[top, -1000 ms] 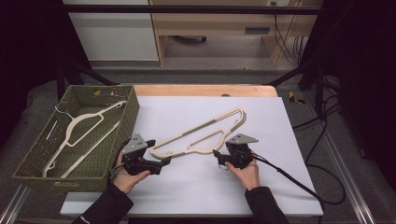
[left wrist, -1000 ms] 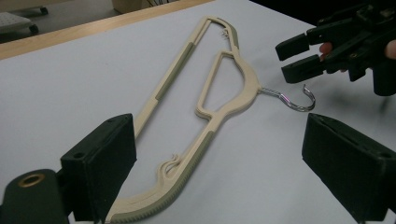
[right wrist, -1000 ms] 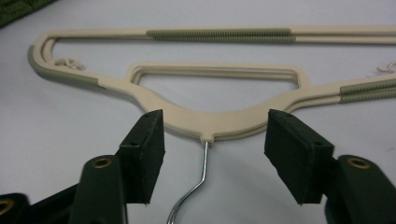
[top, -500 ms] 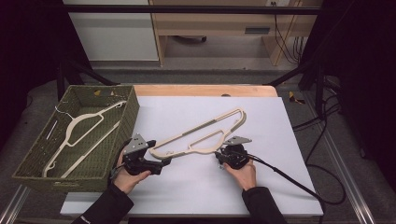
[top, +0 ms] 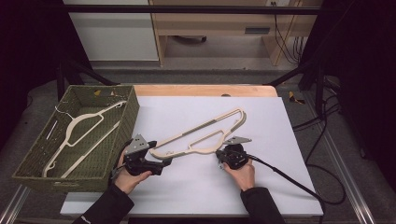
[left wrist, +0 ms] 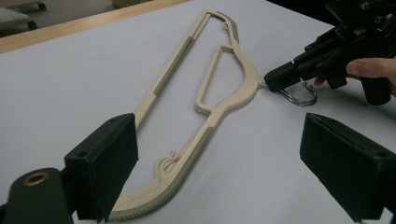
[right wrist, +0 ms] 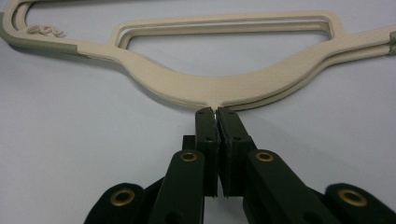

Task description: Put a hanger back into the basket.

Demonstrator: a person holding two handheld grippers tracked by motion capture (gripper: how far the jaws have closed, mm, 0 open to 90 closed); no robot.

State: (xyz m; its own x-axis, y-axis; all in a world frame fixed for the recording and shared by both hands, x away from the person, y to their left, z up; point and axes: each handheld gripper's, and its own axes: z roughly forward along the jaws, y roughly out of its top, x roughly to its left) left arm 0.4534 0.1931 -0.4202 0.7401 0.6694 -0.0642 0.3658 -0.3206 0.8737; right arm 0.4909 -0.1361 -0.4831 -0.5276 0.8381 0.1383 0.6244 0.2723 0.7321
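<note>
Woven green basket [top: 122,122] sat at the left edge of the white table [top: 289,186], overhanging it, with one cream hanger [top: 77,135] lying inside. Just right of the basket, near the front edge, the left gripper [top: 164,163] rested in the person's left hand [top: 127,178]; its jaws stood wide apart, one end of the second hanger [top: 201,136] lying between them, pads not pressing on it. That cream-and-grey hanger lay flat on the sheet, running diagonally from the left gripper up toward the table's middle. At the hanger's neck, the right gripper [right wrist: 215,112] had just been closing, its jaws brought together on the metal hook [left wrist: 299,95] where the hook leaves the body. In the left gripper view the hook's curl stuck out below those jaws. Right hand [top: 242,173] held that gripper near the front edge, cable [top: 299,186] trailing toward the right front corner.
</note>
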